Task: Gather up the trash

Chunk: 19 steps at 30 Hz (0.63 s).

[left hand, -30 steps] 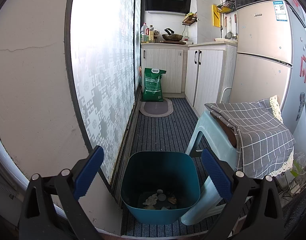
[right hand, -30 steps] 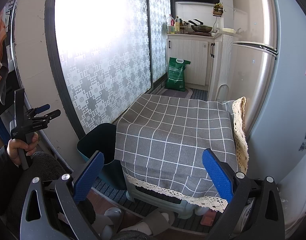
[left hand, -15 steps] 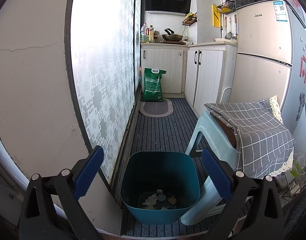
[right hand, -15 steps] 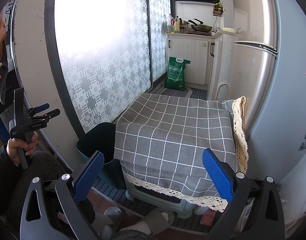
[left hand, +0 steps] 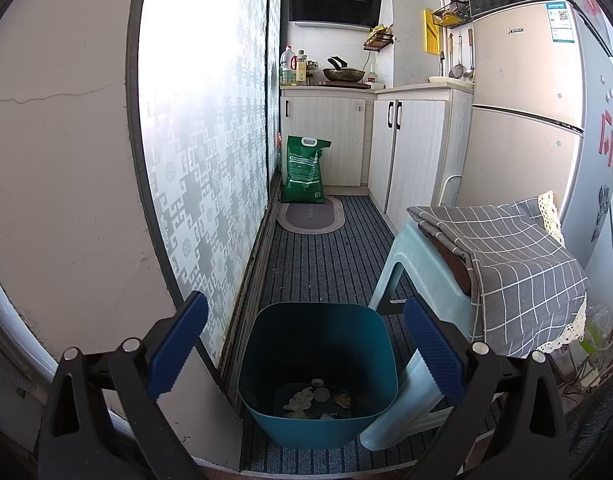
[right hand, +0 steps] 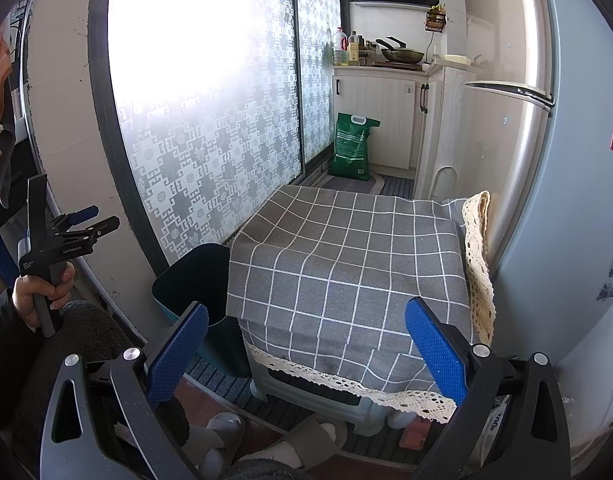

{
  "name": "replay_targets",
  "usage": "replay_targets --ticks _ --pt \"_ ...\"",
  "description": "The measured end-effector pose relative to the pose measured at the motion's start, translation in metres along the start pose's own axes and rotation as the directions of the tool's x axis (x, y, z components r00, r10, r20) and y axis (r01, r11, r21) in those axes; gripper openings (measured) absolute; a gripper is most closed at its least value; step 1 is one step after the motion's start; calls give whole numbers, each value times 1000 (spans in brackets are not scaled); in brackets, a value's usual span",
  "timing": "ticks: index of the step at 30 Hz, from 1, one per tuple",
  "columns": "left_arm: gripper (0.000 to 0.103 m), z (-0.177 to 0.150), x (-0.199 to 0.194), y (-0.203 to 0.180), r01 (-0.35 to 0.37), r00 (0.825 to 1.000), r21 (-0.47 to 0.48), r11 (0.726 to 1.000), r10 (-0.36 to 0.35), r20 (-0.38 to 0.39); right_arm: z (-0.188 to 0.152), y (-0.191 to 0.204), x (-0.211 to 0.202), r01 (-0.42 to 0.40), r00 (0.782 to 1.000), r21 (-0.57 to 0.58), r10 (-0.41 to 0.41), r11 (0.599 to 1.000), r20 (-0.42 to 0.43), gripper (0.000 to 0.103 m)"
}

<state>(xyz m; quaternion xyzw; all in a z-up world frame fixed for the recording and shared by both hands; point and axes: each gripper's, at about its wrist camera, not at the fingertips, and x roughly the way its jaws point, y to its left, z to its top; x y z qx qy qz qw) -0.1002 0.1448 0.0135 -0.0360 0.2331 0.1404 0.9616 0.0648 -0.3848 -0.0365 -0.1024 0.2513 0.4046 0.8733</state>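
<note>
A teal trash bin (left hand: pixel 320 420) stands on the striped floor mat, with several small scraps of trash (left hand: pixel 316 396) on its bottom. My left gripper (left hand: pixel 306 354) hangs open and empty just above the bin's near rim. The bin also shows in the right wrist view (right hand: pixel 194 280), left of a stool. My right gripper (right hand: pixel 306 354) is open and empty over the near edge of the grey checked cloth (right hand: pixel 346 264) that covers the stool. The left gripper (right hand: pixel 92 222), held in a hand, shows at far left there.
A pale green plastic stool (left hand: pixel 410 280) under the cloth stands right of the bin. A frosted sliding door (left hand: pixel 202 160) runs along the left. A fridge (left hand: pixel 526 120) is on the right. A green bag (left hand: pixel 304 172) and cabinets (left hand: pixel 410 152) stand at the back.
</note>
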Motion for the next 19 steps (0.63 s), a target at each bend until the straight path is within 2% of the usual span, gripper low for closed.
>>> replay_targets --ticks 19 --pt "100 0 2 1 1 1000 -2 1000 -1 -5 0 1 0 2 1000 1 -2 1000 -1 100"
